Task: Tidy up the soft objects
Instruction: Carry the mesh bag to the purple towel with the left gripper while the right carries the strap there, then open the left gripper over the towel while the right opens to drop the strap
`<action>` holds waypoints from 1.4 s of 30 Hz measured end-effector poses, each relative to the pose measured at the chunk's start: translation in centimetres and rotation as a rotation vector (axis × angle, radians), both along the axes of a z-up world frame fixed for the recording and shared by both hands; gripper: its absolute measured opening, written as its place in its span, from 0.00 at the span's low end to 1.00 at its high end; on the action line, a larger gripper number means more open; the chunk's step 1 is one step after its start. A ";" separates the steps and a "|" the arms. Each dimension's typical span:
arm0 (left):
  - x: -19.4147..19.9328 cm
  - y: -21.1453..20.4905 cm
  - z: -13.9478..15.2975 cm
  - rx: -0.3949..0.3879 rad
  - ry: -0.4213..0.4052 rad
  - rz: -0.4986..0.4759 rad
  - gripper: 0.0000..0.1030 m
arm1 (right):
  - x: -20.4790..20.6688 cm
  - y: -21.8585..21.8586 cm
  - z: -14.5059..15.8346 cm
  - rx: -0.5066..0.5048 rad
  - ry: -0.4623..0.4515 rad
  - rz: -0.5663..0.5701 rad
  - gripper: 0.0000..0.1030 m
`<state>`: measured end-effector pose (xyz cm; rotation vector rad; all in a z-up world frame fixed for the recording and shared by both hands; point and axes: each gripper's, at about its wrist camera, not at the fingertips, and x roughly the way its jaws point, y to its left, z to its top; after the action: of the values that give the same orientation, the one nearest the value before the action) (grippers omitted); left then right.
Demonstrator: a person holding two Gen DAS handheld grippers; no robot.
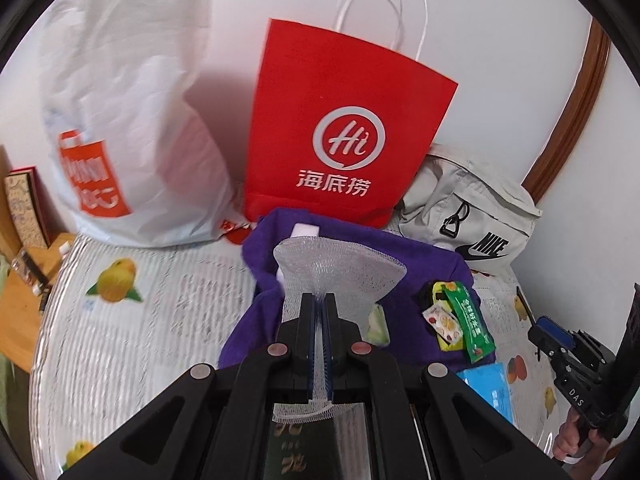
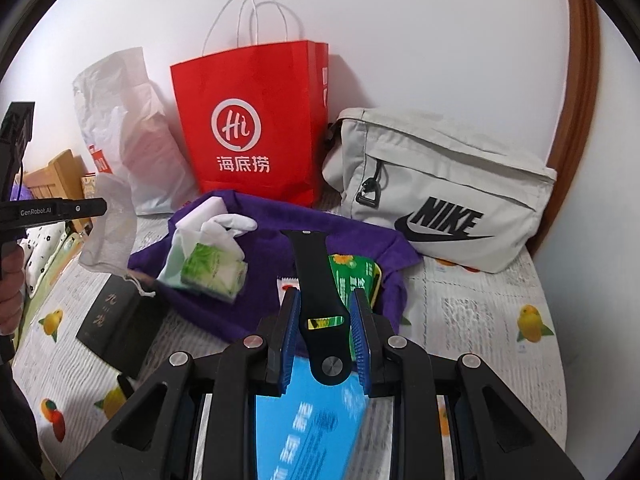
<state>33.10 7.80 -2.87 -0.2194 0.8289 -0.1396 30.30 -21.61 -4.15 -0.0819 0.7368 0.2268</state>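
Note:
My left gripper (image 1: pixel 319 300) is shut on a white mesh net bag (image 1: pixel 340 270), which fans out above a purple cloth (image 1: pixel 404 272); the bag also shows in the right wrist view (image 2: pixel 108 232). My right gripper (image 2: pixel 324 304) is shut on a black watch strap (image 2: pixel 316 280), held over the purple cloth (image 2: pixel 260 300). On the cloth lie a green tissue pack (image 2: pixel 214 270), a white glove (image 2: pixel 236 224) and green snack packets (image 2: pixel 352 276).
A red paper bag (image 1: pixel 340 120), a white plastic bag (image 1: pixel 132 120) and a grey Nike pouch (image 2: pixel 440 188) stand against the wall. A black booklet (image 2: pixel 116 320) and a blue packet (image 2: pixel 312 424) lie on the fruit-print tablecloth (image 1: pixel 140 320).

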 end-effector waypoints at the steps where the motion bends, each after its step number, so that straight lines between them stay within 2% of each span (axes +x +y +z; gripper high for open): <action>1: 0.7 -0.3 -0.2 0.005 0.004 -0.006 0.04 | 0.5 0.1 -0.2 -0.001 0.004 0.003 0.24; 7: 3.7 -1.0 -1.1 0.020 0.025 -0.024 0.04 | 3.4 0.3 -1.1 -0.014 0.024 0.013 0.25; 14: 6.8 -1.3 -4.1 -0.004 0.099 -0.032 0.04 | 6.2 0.9 -3.3 -0.009 0.082 0.020 0.25; 28: 9.1 -1.9 -6.4 -0.011 0.137 -0.057 0.05 | 9.1 1.9 -6.7 -0.032 0.167 0.044 0.25; 33: 9.4 -2.0 -6.6 -0.008 0.141 -0.068 0.18 | 9.5 1.7 -7.6 -0.036 0.202 0.039 0.26; 36: 9.3 -2.1 -6.3 0.000 0.125 -0.063 0.35 | 9.5 1.7 -7.7 -0.040 0.203 0.039 0.27; 37: 9.3 -2.0 -6.2 0.005 0.121 -0.058 0.45 | 9.5 1.7 -7.7 -0.044 0.205 0.041 0.27; 38: 9.2 -1.9 -6.1 0.009 0.117 -0.056 0.49 | 9.5 1.7 -7.7 -0.045 0.205 0.039 0.27; 42: 8.9 -1.8 -5.6 0.025 0.116 -0.053 0.55 | 9.2 1.6 -7.3 -0.036 0.202 0.040 0.44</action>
<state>42.04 5.96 -8.43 -0.1830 0.9519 -0.1674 39.54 -20.05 -11.45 -0.1087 0.9410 0.2624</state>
